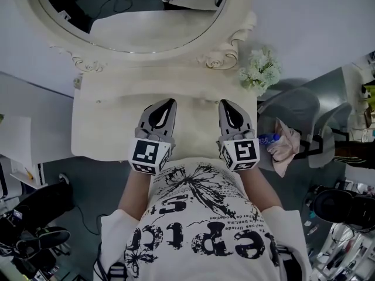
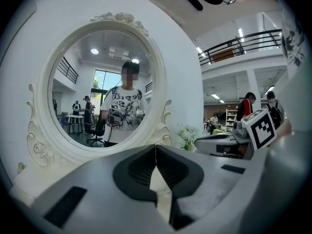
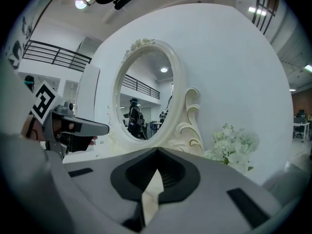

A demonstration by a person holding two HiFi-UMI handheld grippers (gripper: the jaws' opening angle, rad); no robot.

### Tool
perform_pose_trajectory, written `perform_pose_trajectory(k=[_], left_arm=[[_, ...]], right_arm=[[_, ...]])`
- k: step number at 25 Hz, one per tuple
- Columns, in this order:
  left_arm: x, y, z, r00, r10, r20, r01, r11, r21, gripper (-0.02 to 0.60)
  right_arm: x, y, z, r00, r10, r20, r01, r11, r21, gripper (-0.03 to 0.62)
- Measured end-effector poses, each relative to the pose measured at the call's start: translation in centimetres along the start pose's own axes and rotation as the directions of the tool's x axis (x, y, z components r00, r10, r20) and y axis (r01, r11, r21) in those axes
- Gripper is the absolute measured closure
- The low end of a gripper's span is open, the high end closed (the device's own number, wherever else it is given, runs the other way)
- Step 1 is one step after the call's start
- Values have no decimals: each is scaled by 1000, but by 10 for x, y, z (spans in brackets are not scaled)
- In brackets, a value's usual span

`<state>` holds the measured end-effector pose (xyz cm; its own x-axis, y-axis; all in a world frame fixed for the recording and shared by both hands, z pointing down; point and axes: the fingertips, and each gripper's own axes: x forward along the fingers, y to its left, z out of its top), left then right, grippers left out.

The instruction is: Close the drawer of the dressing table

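Head view: we hold the left gripper (image 1: pixel 169 103) and the right gripper (image 1: pixel 226 103) side by side above the top of the dressing table (image 1: pixel 99 127). Both point away from us toward the mirror (image 1: pixel 146 16). No open drawer shows here. The table's front edge lies behind the fingertips, under the marker cubes and our shirt, so we judge the drawer front sits back there, below and toward our body. Its long axis would run left to right across both grippers, and neither hand looks nearer to it than the other.

Left gripper view: the jaws meet in a thin line at the tips, with nothing between them. Ahead of the fingers stands the mirror, and beyond them to the right a bunch of white flowers (image 2: pixel 187 138). No drawer appears.

Right gripper view: these jaws are also pressed together and empty. The mirror frame rises ahead of the fingers, the flowers to their right. The drawer lies outside this view too.
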<state>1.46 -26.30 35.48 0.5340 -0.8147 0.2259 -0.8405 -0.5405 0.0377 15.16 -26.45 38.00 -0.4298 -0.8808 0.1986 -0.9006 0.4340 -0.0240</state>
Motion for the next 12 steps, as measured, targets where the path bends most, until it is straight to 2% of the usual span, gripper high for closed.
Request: perform_pose_trajectory(k=[12], left_arm=[[7, -3, 4, 1000, -12, -4, 12, 1000, 4, 561]], right_arm=[[2, -2, 2, 1000, 16, -4, -16, 1000, -8, 577]])
